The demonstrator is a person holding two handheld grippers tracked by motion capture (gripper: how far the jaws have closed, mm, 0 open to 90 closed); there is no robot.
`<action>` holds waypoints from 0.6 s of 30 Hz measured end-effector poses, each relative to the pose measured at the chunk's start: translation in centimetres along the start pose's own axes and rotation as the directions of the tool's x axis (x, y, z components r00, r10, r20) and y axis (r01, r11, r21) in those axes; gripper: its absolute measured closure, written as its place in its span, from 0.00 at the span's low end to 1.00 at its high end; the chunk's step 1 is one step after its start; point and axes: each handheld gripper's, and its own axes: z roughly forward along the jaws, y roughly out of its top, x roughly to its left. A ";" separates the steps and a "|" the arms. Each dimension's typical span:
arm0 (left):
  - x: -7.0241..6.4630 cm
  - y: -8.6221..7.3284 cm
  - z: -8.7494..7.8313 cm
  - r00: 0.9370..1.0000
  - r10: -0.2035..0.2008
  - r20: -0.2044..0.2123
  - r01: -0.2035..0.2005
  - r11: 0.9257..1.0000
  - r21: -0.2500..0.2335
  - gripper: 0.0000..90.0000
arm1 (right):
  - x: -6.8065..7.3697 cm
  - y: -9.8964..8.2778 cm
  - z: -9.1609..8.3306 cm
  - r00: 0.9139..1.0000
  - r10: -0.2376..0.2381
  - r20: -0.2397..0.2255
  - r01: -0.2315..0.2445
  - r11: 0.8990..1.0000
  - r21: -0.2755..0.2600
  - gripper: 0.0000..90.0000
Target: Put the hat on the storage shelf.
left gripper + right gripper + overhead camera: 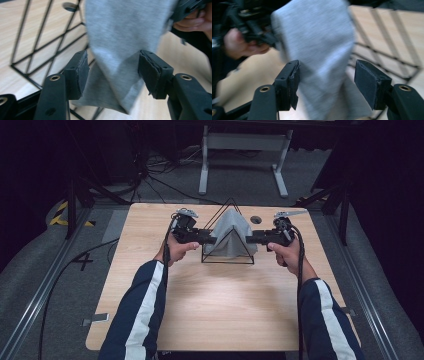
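Light wooden worktop point(210, 310), rectangular, with a small dark round hole point(256, 219) toward its far edge. On the far half, roughly centred: a black wire frame point(229, 232) of pyramid form, apex up, its base bars resting on the wood. Draped over the frame — a grey knit cloth point(231, 236), hanging from the apex down the near face and gathering at the base; in the left gripper view the cloth point(120, 50) falls in a loose fold with its lower corner close to the wood, the frame bars point(37, 50) standing to the left of it. Left hand-held gripper point(212, 240): held level at the left side of the frame, pointing right toward the cloth; in its own view the jaws are spread wide, the fold of cloth lying between the two pads point(81, 72) without either pressing on it. Right hand-held gripper point(248, 239): held level at the right side, pointing left, opposite the other; jaws likewise spread in its own view, the cloth point(322, 55) hanging between them, blurred, the left pad point(292, 82) just beside the fabric — contact cannot be judged. Two forearms in dark sleeves with a white stripe point(145, 310) enter from the near edge. Grey floor point(45, 265) with cables and a white stand point(245, 150) beyond the far edge.
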 end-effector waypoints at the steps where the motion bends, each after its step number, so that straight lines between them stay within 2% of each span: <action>1: -0.1 0.0 -0.1 1.000 0.023 0.000 -0.023 1.000 0.012 0.48 | 0.1 -0.2 0.1 1.000 -0.005 -0.008 0.005 1.000 0.013 0.44; 3: -0.1 -0.1 -0.3 1.000 0.027 -0.001 -0.027 0.999 0.022 0.54 | 0.1 -0.4 0.1 1.000 -0.023 -0.008 0.023 1.000 0.020 0.52; 4: -0.1 -0.2 -0.4 1.000 0.019 0.010 -0.019 1.000 0.007 0.56 | 0.1 -0.5 0.1 1.000 -0.026 -0.014 0.026 1.000 0.018 0.56; 6: -0.1 -0.1 -0.6 1.000 0.021 0.000 -0.021 1.000 -0.008 0.63 | 0.3 -0.4 -0.1 0.999 -0.050 -0.021 0.050 0.999 -0.005 0.65; 7: -0.1 -0.1 -0.6 1.000 0.021 0.000 -0.021 1.000 -0.008 0.70 | 0.4 -0.4 -0.3 0.998 -0.055 -0.021 0.055 0.998 -0.016 0.70; 8: -0.1 -0.1 -0.6 1.000 0.025 -0.002 -0.026 0.999 -0.020 0.70 | 0.4 -0.4 -0.3 0.998 -0.055 -0.021 0.055 0.998 -0.016 0.70; 9: -0.1 0.0 -0.7 0.999 0.037 -0.004 -0.037 0.999 -0.018 0.76 | 0.6 -0.2 -0.6 0.997 -0.074 -0.018 0.073 0.997 -0.038 0.72; 10: -0.2 0.1 -0.6 0.999 0.043 0.003 -0.043 0.999 -0.018 0.78 | 0.8 -0.1 -0.8 0.997 -0.072 -0.018 0.071 0.996 -0.053 0.71; 12: -0.7 0.4 -0.6 0.997 0.075 -0.030 -0.076 0.997 -0.019 0.92 | 1.1 0.3 -1.1 0.997 -0.079 -0.005 0.078 0.995 -0.067 0.72; 14: -1.0 0.7 -0.8 0.995 0.086 -0.057 -0.088 0.996 -0.027 0.98 | 1.5 0.6 -1.2 0.995 -0.101 0.003 0.101 0.992 -0.071 0.72; 15: -1.1 0.9 -1.1 0.993 0.088 -0.075 -0.093 0.994 -0.058 1.00 | 1.5 0.7 -1.2 0.995 -0.098 0.005 0.098 0.992 -0.074 0.75; 16: -1.2 1.0 -1.3 0.992 0.090 -0.087 -0.096 0.993 -0.063 1.00 | 1.7 0.7 -1.3 0.994 -0.110 0.021 0.111 0.991 -0.074 0.81; 17: -1.6 1.3 -1.7 0.990 0.103 -0.095 -0.110 0.991 -0.077 1.00 | 2.0 0.8 -1.5 0.991 -0.127 0.038 0.130 0.988 -0.084 0.90; 18: -1.6 1.3 -1.7 0.990 0.103 -0.095 -0.110 0.991 -0.077 1.00 | 2.0 0.8 -1.5 0.991 -0.127 0.038 0.130 0.988 -0.084 0.90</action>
